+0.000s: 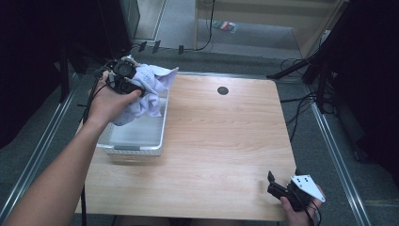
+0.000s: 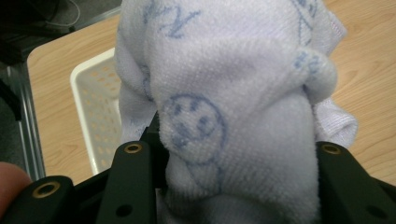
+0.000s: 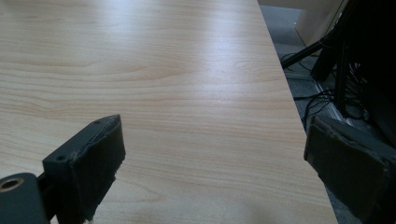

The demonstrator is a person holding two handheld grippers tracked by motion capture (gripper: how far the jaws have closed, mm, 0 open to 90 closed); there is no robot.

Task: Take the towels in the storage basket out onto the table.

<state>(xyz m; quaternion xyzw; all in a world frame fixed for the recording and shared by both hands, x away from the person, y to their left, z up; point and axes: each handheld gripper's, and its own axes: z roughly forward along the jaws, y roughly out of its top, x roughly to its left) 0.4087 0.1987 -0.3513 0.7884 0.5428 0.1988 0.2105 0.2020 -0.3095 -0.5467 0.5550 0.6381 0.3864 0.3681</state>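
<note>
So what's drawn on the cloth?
Blue smiley faces on a pale lilac cloth, clearest in the left gripper view.

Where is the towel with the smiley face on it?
The smiley-face towel is at the left of the high view, bunched in the left claw above the far end of the white basket. It hangs partly over the basket's rim.

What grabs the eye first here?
The pale towel printed with blue smiley faces, bunched in the left tongs above the white basket at the table's left edge. The right tongs sit open and empty near the front right corner.
</note>
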